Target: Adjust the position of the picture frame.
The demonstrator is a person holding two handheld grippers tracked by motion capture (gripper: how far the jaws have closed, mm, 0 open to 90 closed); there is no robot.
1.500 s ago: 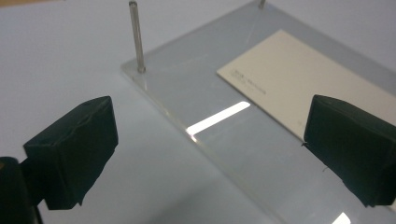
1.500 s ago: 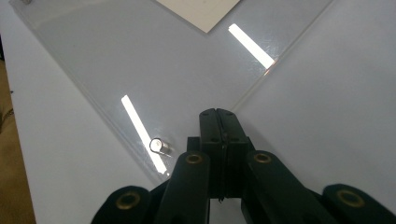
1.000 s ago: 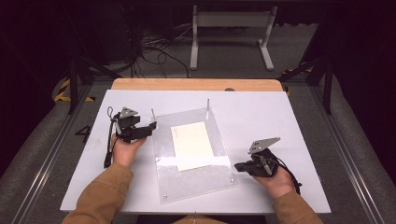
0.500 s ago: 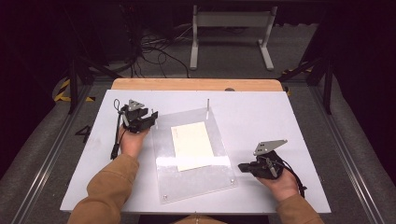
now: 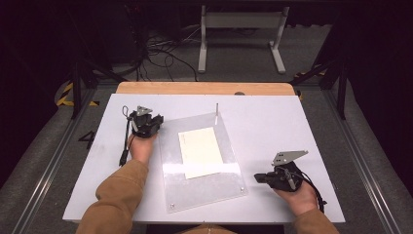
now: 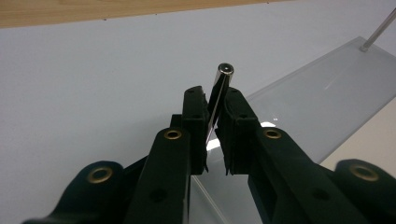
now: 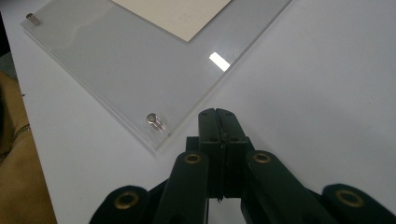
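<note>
A clear acrylic plate [image 5: 204,187] lies on the white table with a cream paper sheet [image 5: 200,151] on it. A thin metal pin [image 5: 216,108] stands upright at its far right corner. My left gripper [image 5: 157,123] is at the plate's far left corner. In the left gripper view, the left gripper [image 6: 212,100] is shut on another upright metal pin [image 6: 220,88] at the plate [image 6: 327,88] edge. My right gripper [image 5: 257,178], shut and holding nothing, rests just right of the plate's near right corner. In the right gripper view, the right gripper [image 7: 217,114] points beside a short metal stud [image 7: 154,120] in that corner.
A second stud [image 7: 31,18] sits in the plate's near left corner. The wooden table edge [image 5: 204,87] runs behind the white top [image 5: 302,126]. A tan sleeve [image 5: 117,195] crosses the table's near left. Dark floor, cables and a metal stand lie beyond.
My left gripper has moved away from the person and a little right, up to the plate's far left corner. The right gripper has drifted slightly nearer the person.
</note>
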